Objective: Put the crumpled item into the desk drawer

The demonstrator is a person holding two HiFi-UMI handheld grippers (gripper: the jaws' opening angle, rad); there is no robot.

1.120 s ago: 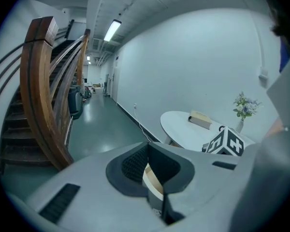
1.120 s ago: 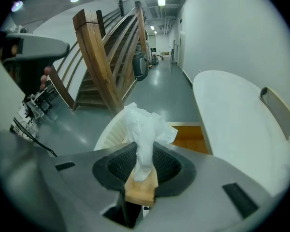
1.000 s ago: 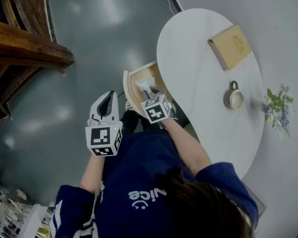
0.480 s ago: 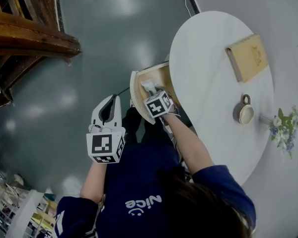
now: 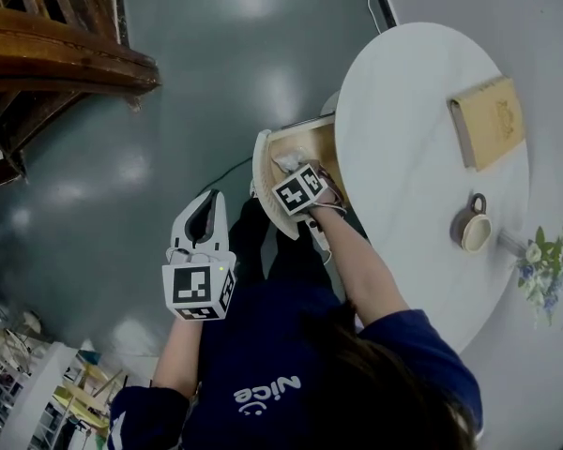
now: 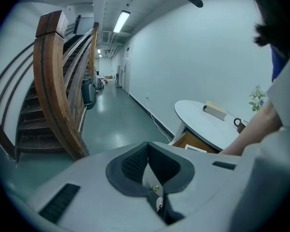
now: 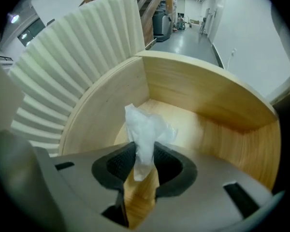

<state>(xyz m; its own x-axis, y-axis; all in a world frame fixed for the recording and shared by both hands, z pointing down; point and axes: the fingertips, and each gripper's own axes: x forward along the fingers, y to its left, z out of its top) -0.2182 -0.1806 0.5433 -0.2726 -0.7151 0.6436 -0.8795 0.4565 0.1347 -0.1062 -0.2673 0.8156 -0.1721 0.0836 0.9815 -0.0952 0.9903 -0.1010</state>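
A white crumpled tissue (image 7: pixel 145 129) stands between the pads of my right gripper (image 7: pixel 144 163), which points steeply down into the open wooden drawer (image 7: pixel 198 81). The pads still touch the tissue on both sides, though the jaws have just been opening. In the head view the right gripper (image 5: pixel 289 169) is inside the drawer (image 5: pixel 305 143) under the round white table (image 5: pixel 403 167), with the tissue (image 5: pixel 285 163) at its tip. My left gripper (image 5: pixel 200 218) hangs over the floor to the left, shut and empty, its pads (image 6: pixel 135 163) pressed together.
A tan book (image 5: pixel 488 120), a mug (image 5: pixel 472 223) and a small vase of flowers (image 5: pixel 544 270) sit on the table. The drawer's ribbed white front (image 7: pixel 77 66) curves at the left. A wooden staircase (image 5: pixel 56 54) rises at the upper left.
My right gripper has sunk into the drawer with the tissue and tipped more steeply down. The left gripper has dropped a little.
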